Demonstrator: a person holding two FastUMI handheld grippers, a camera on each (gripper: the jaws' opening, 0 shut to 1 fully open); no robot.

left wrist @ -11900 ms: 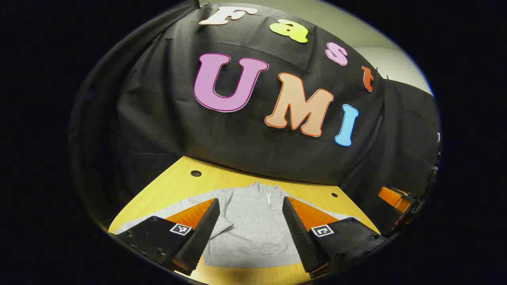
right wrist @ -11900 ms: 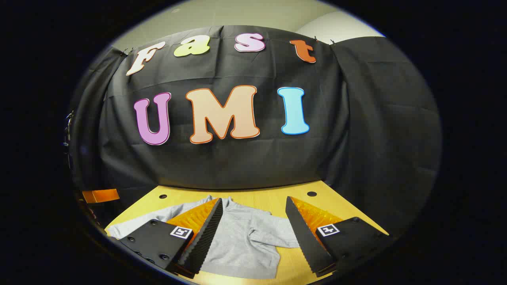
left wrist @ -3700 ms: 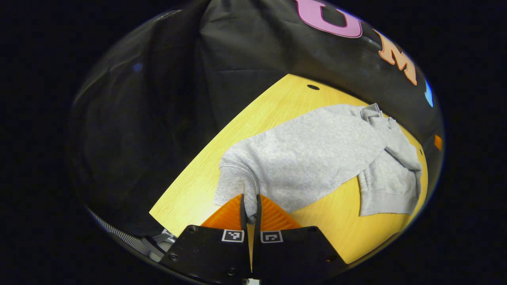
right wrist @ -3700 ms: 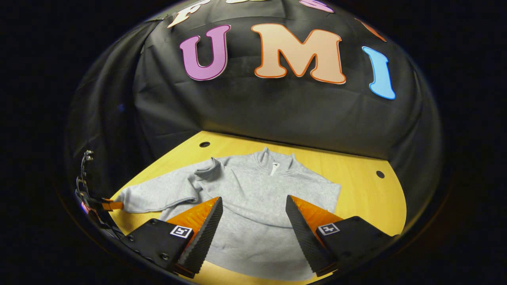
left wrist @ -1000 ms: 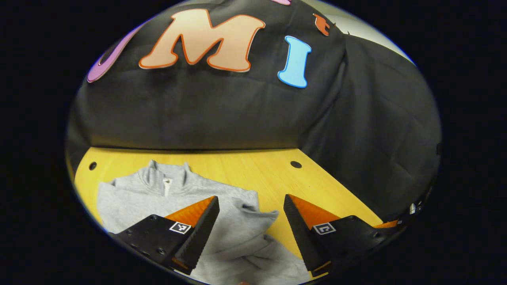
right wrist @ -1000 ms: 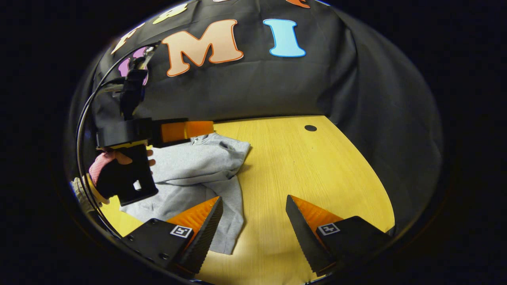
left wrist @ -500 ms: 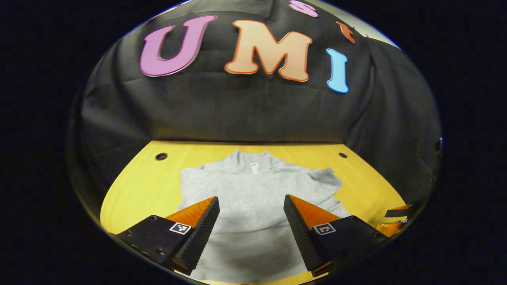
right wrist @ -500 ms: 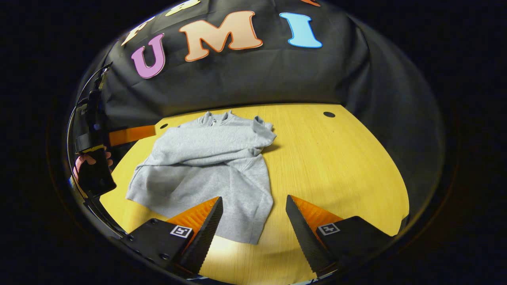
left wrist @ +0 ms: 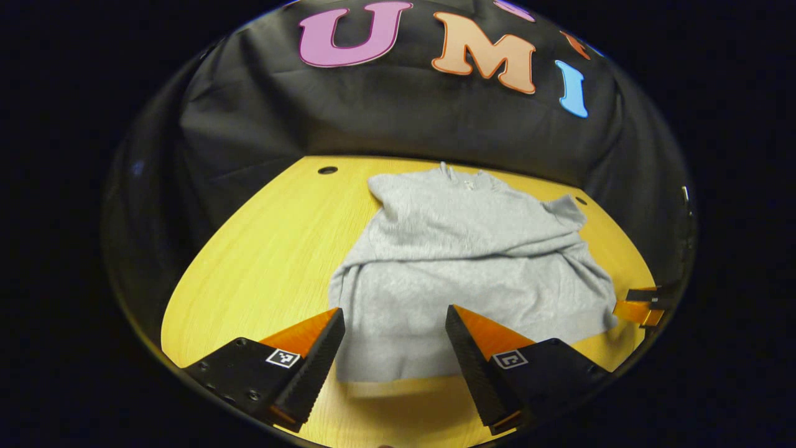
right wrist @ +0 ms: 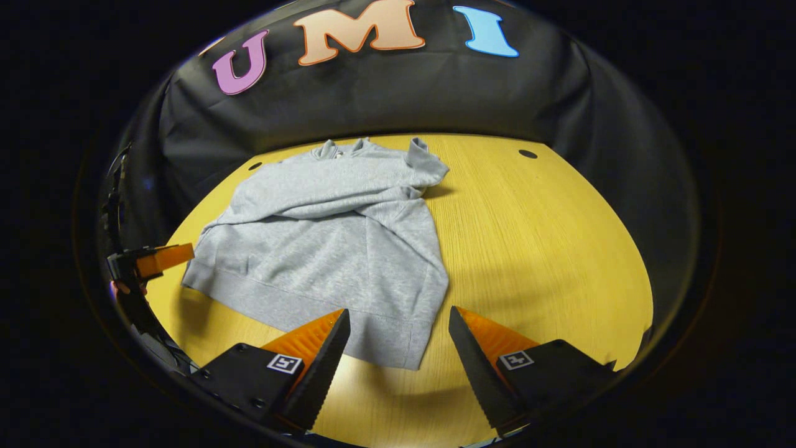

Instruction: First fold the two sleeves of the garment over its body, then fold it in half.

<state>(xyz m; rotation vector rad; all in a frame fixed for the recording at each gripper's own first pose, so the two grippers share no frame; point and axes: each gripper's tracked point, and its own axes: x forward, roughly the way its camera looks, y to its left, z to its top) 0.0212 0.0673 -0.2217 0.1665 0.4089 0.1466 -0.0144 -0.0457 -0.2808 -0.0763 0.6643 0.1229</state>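
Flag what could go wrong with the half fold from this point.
The sleeves lie loosely bunched across the grey garment, so lifting the hem may drag them out of place. The hem lies askew on the table, so the halves could land misaligned. Both the left gripper and right gripper hang open near the hem; uneven grips might skew the fold.

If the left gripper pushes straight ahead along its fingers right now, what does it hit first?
Most likely the grey sweatshirt: the left gripper is open and its hem edge lies between the fingers, just ahead. How high the gripper hovers over the table is unclear, so it might pass above the hem and meet cloth further in.
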